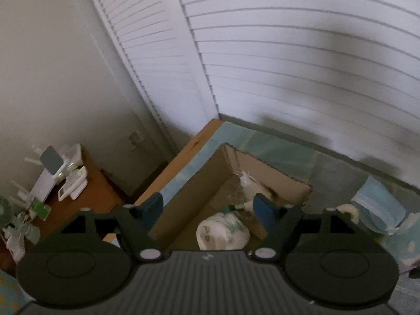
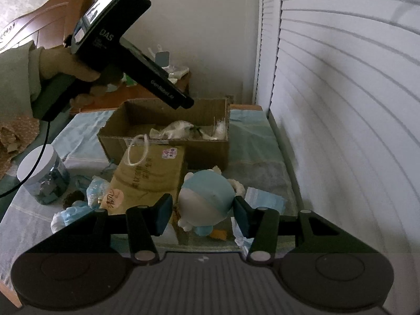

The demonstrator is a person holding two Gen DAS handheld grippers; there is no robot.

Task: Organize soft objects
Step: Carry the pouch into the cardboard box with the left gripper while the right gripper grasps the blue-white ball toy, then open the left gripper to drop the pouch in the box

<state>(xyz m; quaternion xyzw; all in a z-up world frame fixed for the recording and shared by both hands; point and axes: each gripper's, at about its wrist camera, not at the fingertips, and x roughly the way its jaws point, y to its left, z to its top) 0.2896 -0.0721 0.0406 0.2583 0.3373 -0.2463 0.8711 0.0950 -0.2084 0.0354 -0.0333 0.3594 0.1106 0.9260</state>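
Observation:
An open cardboard box (image 1: 273, 173) stands on the bed, with a white plastic-wrapped bundle (image 1: 223, 232) and other pale soft items inside. My left gripper (image 1: 210, 207) hovers open and empty above the box. The box also shows in the right wrist view (image 2: 168, 120), with the left gripper's body (image 2: 126, 44) held above it. My right gripper (image 2: 203, 216) is open, its pads (image 2: 164, 216) on either side of a blue and white plush toy (image 2: 207, 197) lying on the bed, not clamped on it.
A brown paper bag (image 2: 149, 176) lies in front of the box. A clear jar with a white lid (image 2: 42, 178) and crumpled blue packets (image 2: 71, 212) lie at the left. White louvred doors (image 2: 341, 105) bound the bed's right side. A bedside table (image 1: 78, 191) holds small devices.

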